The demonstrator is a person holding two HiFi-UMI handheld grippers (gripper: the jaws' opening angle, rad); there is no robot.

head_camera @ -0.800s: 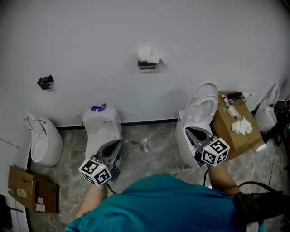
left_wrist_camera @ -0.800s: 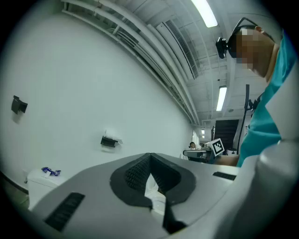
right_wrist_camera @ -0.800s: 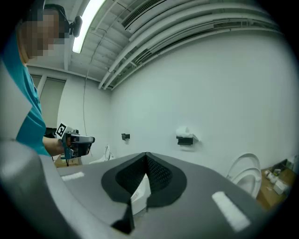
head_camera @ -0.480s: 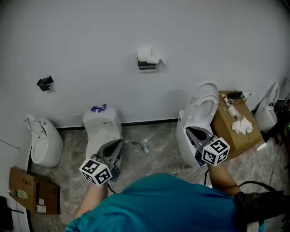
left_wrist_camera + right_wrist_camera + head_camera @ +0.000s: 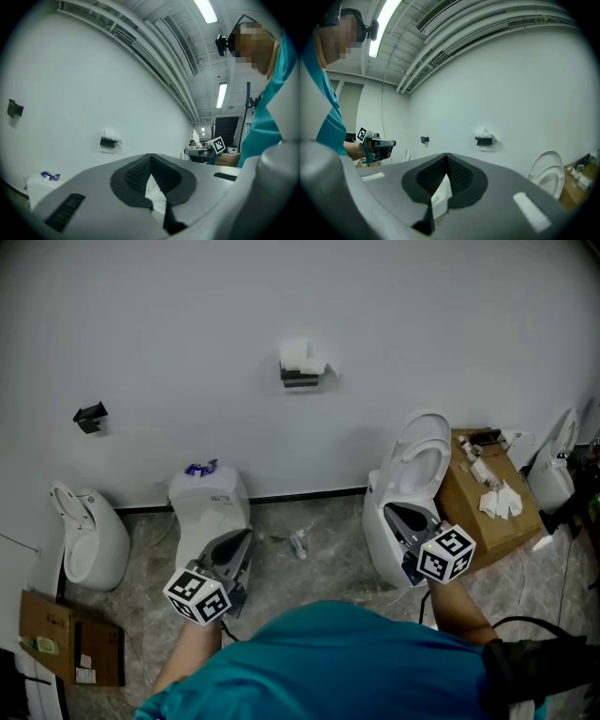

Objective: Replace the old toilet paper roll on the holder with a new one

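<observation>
A black holder [image 5: 301,377] is fixed to the white wall, with a white paper roll [image 5: 296,354] on top of it. Both grippers are held low, far short of the wall and level. My left gripper [image 5: 246,536] is over a white toilet tank and is shut with nothing in it. My right gripper [image 5: 390,510] is in front of an open toilet bowl, its jaws meeting at the tips and holding nothing. The left gripper view shows the holder [image 5: 108,142] far ahead to the left. In the right gripper view the holder [image 5: 484,139] is ahead to the right.
A toilet tank [image 5: 210,495] has a blue wrapper [image 5: 199,467] on it. An open toilet [image 5: 417,465] stands right, beside a cardboard box [image 5: 487,512]. Another white fixture [image 5: 89,540] and flat cardboard [image 5: 66,638] lie left. A black bracket [image 5: 90,415] is on the wall.
The head view has shifted a little, so the holder and wall bracket sit slightly further left. Both grippers stay where they were.
</observation>
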